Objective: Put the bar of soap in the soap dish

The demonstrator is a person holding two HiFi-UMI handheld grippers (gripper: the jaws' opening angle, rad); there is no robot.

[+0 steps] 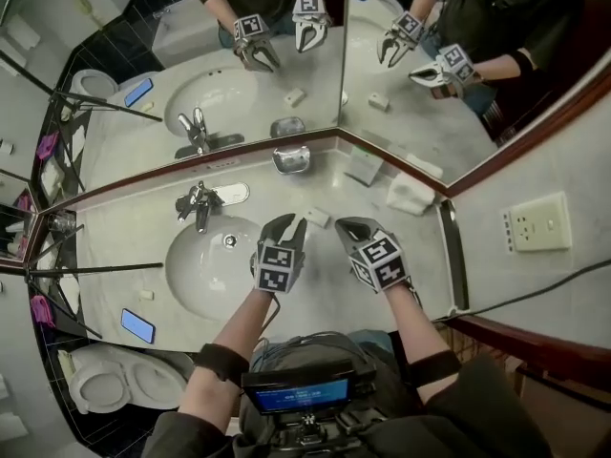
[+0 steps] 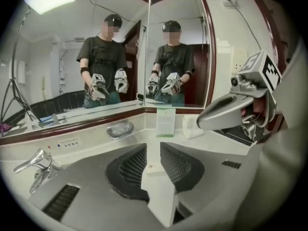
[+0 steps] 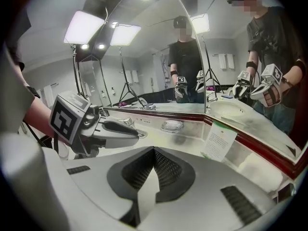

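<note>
The small white bar of soap [image 1: 317, 217] lies on the pale counter [image 1: 329, 275], right of the sink and just past my two grippers. My left gripper [image 1: 289, 221] hovers over the basin's right rim. In the left gripper view the soap [image 2: 157, 169] shows on the counter through the narrow gap between the jaws of the left gripper [image 2: 152, 146], and the pads do not touch it. My right gripper [image 1: 342, 224] hangs beside it, shut [image 3: 153, 150] with nothing in it. The clear soap dish [image 1: 291, 158] [image 2: 120, 129] [image 3: 172, 126] stands at the back by the mirror corner.
A chrome faucet [image 1: 198, 203] stands behind the sink basin [image 1: 205, 265]. A paper card stand [image 1: 364, 165] and a folded white towel [image 1: 410, 194] sit at the back right. A blue phone [image 1: 137, 325] lies at the counter's front left. Mirrors line the back walls.
</note>
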